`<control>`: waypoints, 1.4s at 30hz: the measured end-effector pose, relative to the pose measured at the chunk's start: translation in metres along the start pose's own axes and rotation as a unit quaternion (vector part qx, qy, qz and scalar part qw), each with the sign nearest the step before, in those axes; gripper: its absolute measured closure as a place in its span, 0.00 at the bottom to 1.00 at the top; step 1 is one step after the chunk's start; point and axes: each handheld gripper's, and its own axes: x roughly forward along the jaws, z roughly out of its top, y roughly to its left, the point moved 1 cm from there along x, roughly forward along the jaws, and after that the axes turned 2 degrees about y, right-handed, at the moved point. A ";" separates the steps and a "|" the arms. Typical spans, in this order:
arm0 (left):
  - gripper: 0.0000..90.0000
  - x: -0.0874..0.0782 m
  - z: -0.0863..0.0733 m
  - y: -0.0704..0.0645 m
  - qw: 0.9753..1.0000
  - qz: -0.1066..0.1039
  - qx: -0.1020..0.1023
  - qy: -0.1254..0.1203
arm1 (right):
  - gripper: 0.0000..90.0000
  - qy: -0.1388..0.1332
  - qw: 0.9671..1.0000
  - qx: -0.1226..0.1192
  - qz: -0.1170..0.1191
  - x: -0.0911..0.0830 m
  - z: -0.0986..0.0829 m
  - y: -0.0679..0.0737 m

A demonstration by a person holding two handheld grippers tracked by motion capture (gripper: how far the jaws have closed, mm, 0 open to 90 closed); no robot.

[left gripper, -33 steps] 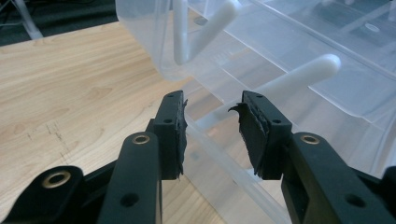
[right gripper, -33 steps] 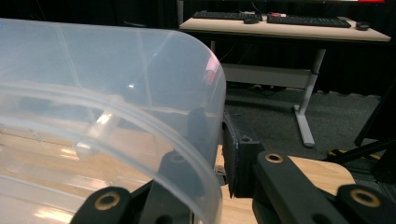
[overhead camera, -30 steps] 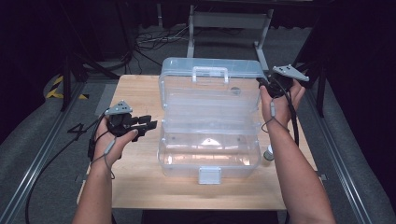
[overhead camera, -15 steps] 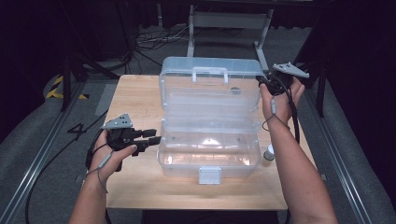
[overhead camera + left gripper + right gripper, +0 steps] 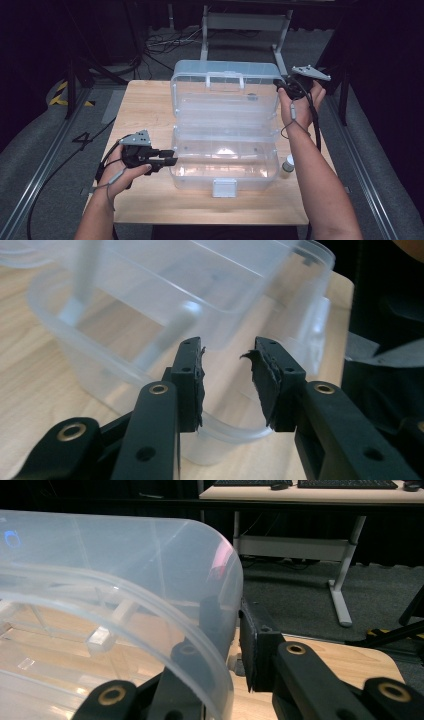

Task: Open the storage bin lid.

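My setup sits in a pretty dark room, black all around the edges. I work on a light wooden tabletop (image 5: 145,107), and the floor under it is grey carpet (image 5: 40,150) with grey metal rails (image 5: 47,165) running along both sides. There's a strip of yellow-and-black hazard tape (image 5: 62,95) off to the left, and a tangle of black cables (image 5: 160,42) on the floor behind. Farther back stands a white-legged metal desk frame (image 5: 245,22); from my right tongs' camera it carries a pale desk top (image 5: 310,492) with dark keyboards (image 5: 345,484) on it. Light falls mostly on the tabletop.
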 end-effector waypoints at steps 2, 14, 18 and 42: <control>0.72 0.003 -0.002 -0.004 1.000 -0.009 0.011 0.011 | 0.90 -0.002 1.000 0.000 0.000 0.001 0.000 0.000; 0.99 0.028 -0.008 -0.004 0.998 -0.029 0.025 0.054 | 0.89 -0.001 1.000 0.002 0.002 0.002 0.000 -0.002; 1.00 0.028 -0.008 -0.005 0.998 -0.031 0.022 0.055 | 0.89 -0.001 1.000 0.002 0.004 0.003 0.000 -0.002; 1.00 0.035 -0.011 -0.005 0.999 -0.030 0.009 0.043 | 0.89 0.004 1.000 0.002 0.007 0.023 0.003 -0.008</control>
